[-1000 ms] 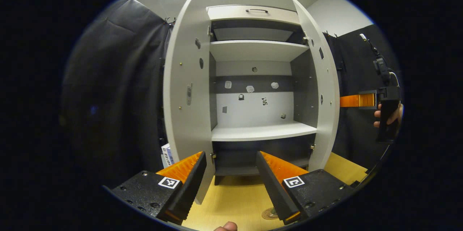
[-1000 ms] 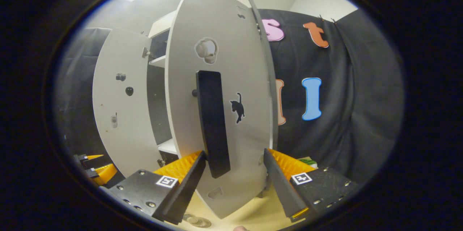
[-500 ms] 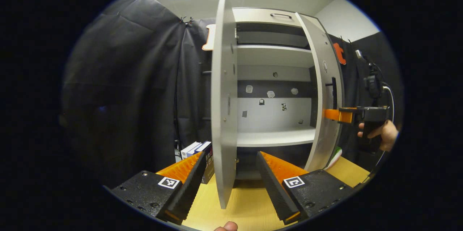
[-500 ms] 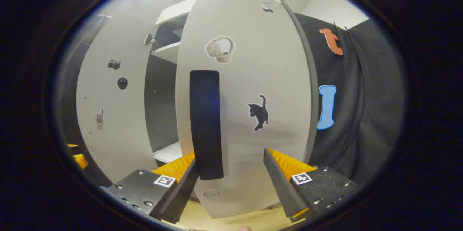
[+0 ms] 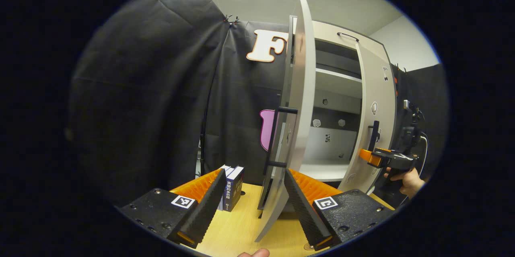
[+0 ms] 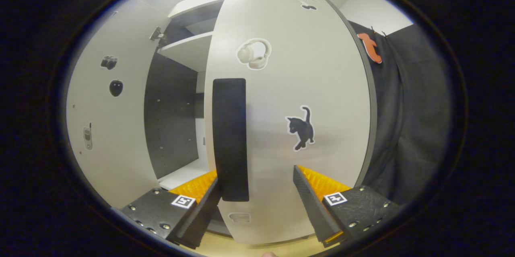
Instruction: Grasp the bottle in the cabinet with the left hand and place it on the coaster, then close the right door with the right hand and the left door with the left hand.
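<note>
**Both cabinet doors part-open, grippers at the doors**

The cabinet (image 5: pixel 334 100) stood on the wooden desk (image 5: pixel 241 225) against the black cloth wall, its white shelves bare where they could be seen. In the left gripper view the left door (image 5: pixel 299 100) swung out nearly edge-on, its black bar handle (image 5: pixel 277 136) facing the cloth. The right door (image 6: pixel 297 100) stood partly open, leaving a gap through which the dark cabinet side and a shelf showed in the right gripper view. That door carried a tall black handle (image 6: pixel 230 136), a cat sticker (image 6: pixel 301 128) and a headphones sticker (image 6: pixel 254 54).

The left gripper (image 5: pixel 251 204) was open, its fingers spread to either side of the left door's lower edge; whether they touched it could not be told. The right gripper (image 6: pixel 257 204) was also open, close to the right door's front, its left finger (image 6: pixel 203 204) at the foot of the handle. In the left gripper view the same gripper (image 5: pixel 378 156) reached the right door's face, held by a hand (image 5: pixel 408 178).

A few books (image 5: pixel 231 186) stood upright on the desk left of the cabinet. At the bottom edge of the left gripper view a sliver of a round coaster (image 5: pixel 309 246) lay on the desk; the bottle could not be made out.
</note>
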A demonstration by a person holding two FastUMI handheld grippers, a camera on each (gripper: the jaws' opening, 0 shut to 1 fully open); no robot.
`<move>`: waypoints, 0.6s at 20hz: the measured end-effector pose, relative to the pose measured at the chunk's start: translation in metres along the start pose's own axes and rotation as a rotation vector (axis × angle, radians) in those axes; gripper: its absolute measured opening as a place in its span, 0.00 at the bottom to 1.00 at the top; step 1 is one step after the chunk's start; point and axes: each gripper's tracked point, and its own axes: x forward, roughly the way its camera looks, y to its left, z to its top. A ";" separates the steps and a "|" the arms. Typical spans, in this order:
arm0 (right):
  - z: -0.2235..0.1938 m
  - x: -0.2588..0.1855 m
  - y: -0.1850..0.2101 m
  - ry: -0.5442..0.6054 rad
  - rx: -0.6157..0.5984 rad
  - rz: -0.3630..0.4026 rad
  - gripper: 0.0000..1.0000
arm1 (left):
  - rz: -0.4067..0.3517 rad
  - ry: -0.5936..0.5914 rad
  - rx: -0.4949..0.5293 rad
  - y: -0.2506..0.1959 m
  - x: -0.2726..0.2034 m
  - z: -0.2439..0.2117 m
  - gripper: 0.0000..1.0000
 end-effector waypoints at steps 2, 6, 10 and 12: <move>0.000 0.002 0.002 -0.002 0.000 -0.018 0.97 | -0.012 0.009 0.031 0.004 0.007 0.001 0.92; -0.003 0.007 0.003 0.007 0.017 -0.045 1.00 | -0.054 -0.002 0.099 0.003 0.016 0.007 0.92; -0.005 0.012 0.005 0.013 0.026 -0.070 1.00 | -0.087 -0.011 0.105 0.003 0.025 0.008 0.87; -0.005 0.013 0.004 0.015 0.021 -0.084 1.00 | -0.096 -0.002 0.102 0.007 0.031 0.005 0.92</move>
